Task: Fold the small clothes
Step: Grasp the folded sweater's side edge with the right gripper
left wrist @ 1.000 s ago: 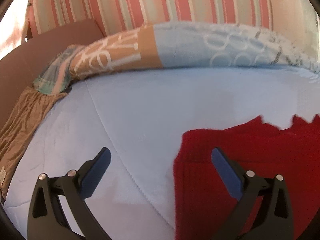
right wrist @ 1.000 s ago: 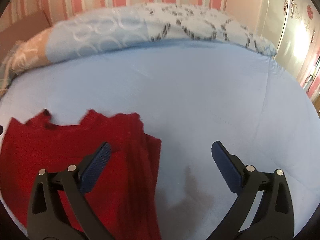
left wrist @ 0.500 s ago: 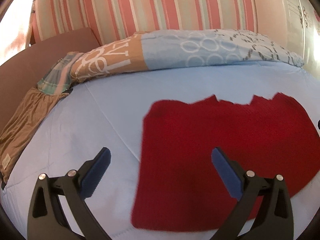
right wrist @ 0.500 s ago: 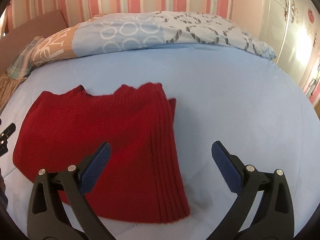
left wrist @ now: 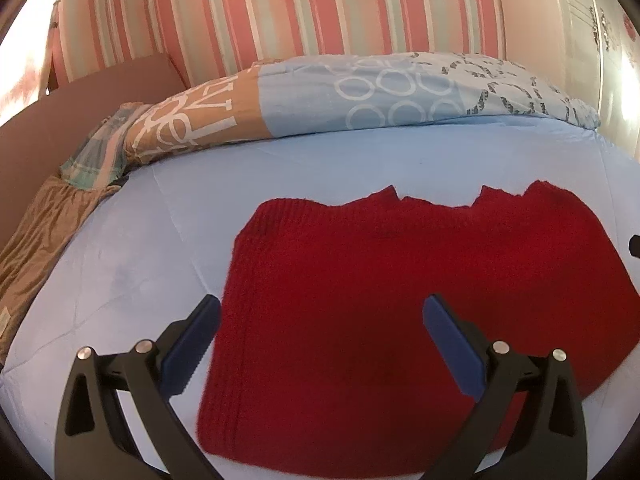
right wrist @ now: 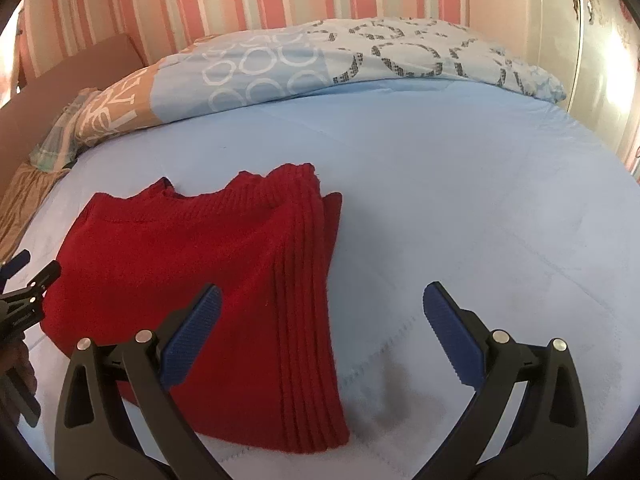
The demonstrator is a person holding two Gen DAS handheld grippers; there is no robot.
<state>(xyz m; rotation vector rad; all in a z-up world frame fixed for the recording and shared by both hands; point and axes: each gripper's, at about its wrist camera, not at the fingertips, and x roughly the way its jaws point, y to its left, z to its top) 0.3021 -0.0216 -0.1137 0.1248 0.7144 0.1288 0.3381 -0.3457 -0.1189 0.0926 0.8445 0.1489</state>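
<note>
A red knitted sweater (left wrist: 400,300) lies folded flat on the light blue bed sheet (left wrist: 152,260); it also shows in the right wrist view (right wrist: 200,280), with stacked ribbed edges along its right side. My left gripper (left wrist: 320,336) is open and empty, held above the sweater's left half. My right gripper (right wrist: 320,320) is open and empty, above the sweater's right edge and the bare sheet (right wrist: 480,200). The left gripper's tips (right wrist: 28,280) show at the right wrist view's left edge.
A patterned blue and tan duvet (left wrist: 360,100) lies rolled along the far side of the bed. Brown and plaid fabric (left wrist: 44,220) lies at the left by a brown headboard (left wrist: 80,112). A striped pink wall (left wrist: 280,12) is behind, a wardrobe (right wrist: 600,60) right.
Both grippers have pulled back and risen from the sweater, so the whole folded sweater now shows. Both stay open and the sweater lies still.
</note>
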